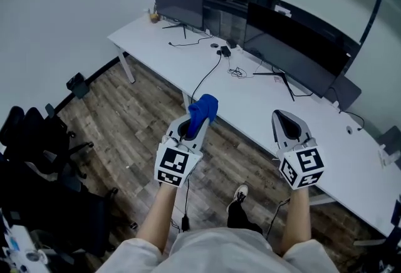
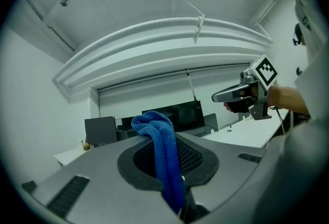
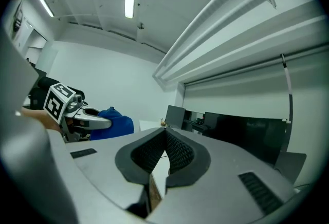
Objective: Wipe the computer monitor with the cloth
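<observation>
Head view: blue terry cloth [image 1: 203, 109] held by left gripper [image 1: 187, 133], off the near edge of the long white desk [image 1: 250, 109], above wood-plank floor [image 1: 125, 121]. Wide black computer monitor [image 1: 294, 52] lies ahead-right, its long axis along the far edge, nearer the right gripper [image 1: 287, 123].
Left gripper view: jaws clenched on the cloth, which hangs over the top.
Right gripper view: jaws together, empty.

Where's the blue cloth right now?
In the head view, the blue cloth is pinched in the left gripper, held up near the white desk's front edge.
</observation>
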